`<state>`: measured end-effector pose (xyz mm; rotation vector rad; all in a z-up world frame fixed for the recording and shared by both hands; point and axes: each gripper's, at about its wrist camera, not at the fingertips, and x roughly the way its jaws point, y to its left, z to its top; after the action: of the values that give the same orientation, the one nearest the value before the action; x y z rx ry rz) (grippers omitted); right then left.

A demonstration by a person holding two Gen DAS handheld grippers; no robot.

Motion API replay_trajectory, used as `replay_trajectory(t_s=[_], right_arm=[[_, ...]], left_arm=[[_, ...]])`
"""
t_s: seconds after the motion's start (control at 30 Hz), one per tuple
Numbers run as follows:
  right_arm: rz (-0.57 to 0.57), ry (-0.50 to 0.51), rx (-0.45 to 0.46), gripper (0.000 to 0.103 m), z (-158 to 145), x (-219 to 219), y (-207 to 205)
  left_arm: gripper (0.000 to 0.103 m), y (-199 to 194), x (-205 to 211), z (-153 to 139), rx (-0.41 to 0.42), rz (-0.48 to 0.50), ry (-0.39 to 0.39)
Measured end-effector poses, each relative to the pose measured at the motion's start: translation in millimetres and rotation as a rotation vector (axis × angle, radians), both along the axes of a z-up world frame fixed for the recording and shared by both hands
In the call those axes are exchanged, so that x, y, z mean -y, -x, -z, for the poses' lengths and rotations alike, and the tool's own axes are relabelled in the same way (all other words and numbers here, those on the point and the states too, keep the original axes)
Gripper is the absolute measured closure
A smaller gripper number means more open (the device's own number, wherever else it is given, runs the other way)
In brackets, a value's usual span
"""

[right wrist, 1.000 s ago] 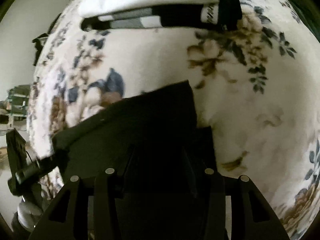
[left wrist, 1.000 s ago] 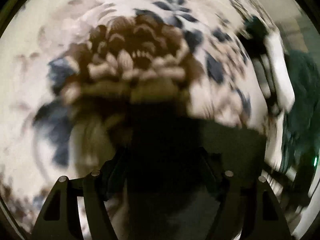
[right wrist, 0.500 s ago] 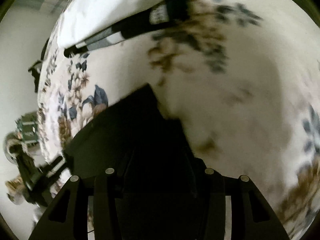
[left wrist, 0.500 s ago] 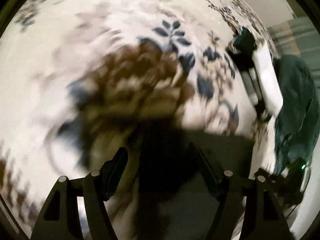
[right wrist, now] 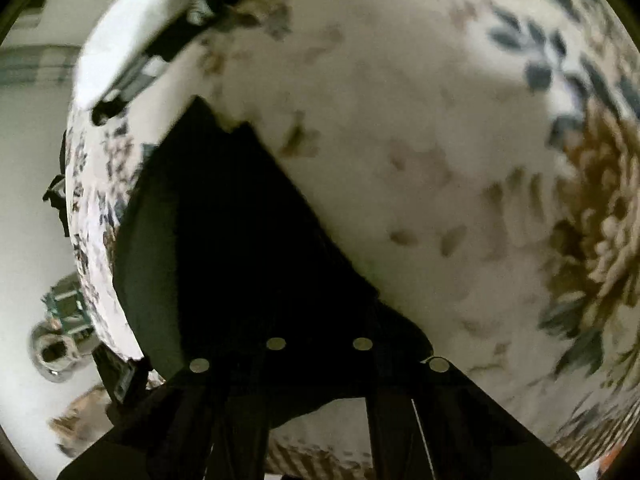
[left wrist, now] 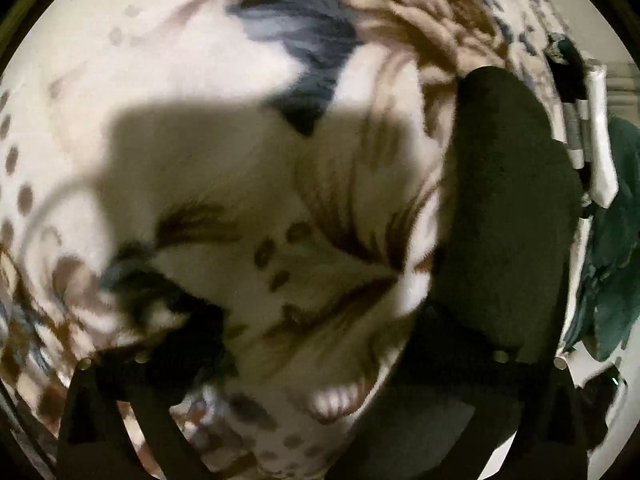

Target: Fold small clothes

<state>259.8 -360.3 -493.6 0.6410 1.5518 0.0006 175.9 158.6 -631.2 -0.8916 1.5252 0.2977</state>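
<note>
A small black garment lies on a white blanket with brown and blue flowers. In the right wrist view my right gripper is shut on the garment's near edge, and the cloth stretches away to the upper left. In the left wrist view the garment runs down the right side. My left gripper is open, its fingers spread wide above the blanket. Its right finger is over the cloth's edge and nothing is between the fingers. The view is blurred.
A white, black and grey folded item lies at the blanket's far edge, also in the left wrist view. A dark green cloth lies at the right. Beyond the bed edge are floor and small objects.
My left gripper has opened, let go of the black garment and swung left over the blanket. My right gripper has kept hold and turned, so the garment now runs up to the left.
</note>
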Motion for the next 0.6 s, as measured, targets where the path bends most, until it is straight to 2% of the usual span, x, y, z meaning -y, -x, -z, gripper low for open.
replay_trajectory(t_s=[0.07,0.13,0.2,0.27,0.33,0.4,0.47,0.53,0.6], right_arm=[[-0.008,0.064,0.051,0.099,-20.0,-1.2,4.6],[0.014,0.124,0.059,0.100,-30.5,6.5,3.8],[0.037,0.142,0.007,0.100,-21.3,19.2,8.5],[0.043,0.144,-0.084,0.100,0.4,27.6,11.8],[0.054,0.088,-0.131,0.099,12.5,32.8,12.6],[0.086,0.046,-0.123,0.090,7.2,39.8,13.9],[0.137,-0.011,-0.114,0.051,0.0,50.1,21.1],[0.226,-0.096,-0.107,0.043,-0.2,60.8,34.1],[0.280,-0.169,-0.155,0.043,15.2,62.7,43.7]], left_arm=[[0.000,-2.8,2.3,2.1,-0.020,0.001,-0.013],[0.000,-10.2,4.3,5.7,-0.050,0.009,-0.002],[0.000,-18.1,5.8,6.4,-0.064,0.007,0.012],[0.000,-17.6,5.0,2.0,-0.057,-0.018,0.012],[0.000,-17.2,4.7,-6.9,-0.042,-0.021,-0.003],[0.000,-15.9,8.2,-22.3,-0.014,-0.001,-0.043],[0.000,-15.0,12.9,-36.2,0.017,0.030,-0.081],[0.000,-12.5,17.7,-45.4,0.032,0.060,-0.111],[0.000,-10.7,21.6,-47.8,0.036,0.072,-0.112]])
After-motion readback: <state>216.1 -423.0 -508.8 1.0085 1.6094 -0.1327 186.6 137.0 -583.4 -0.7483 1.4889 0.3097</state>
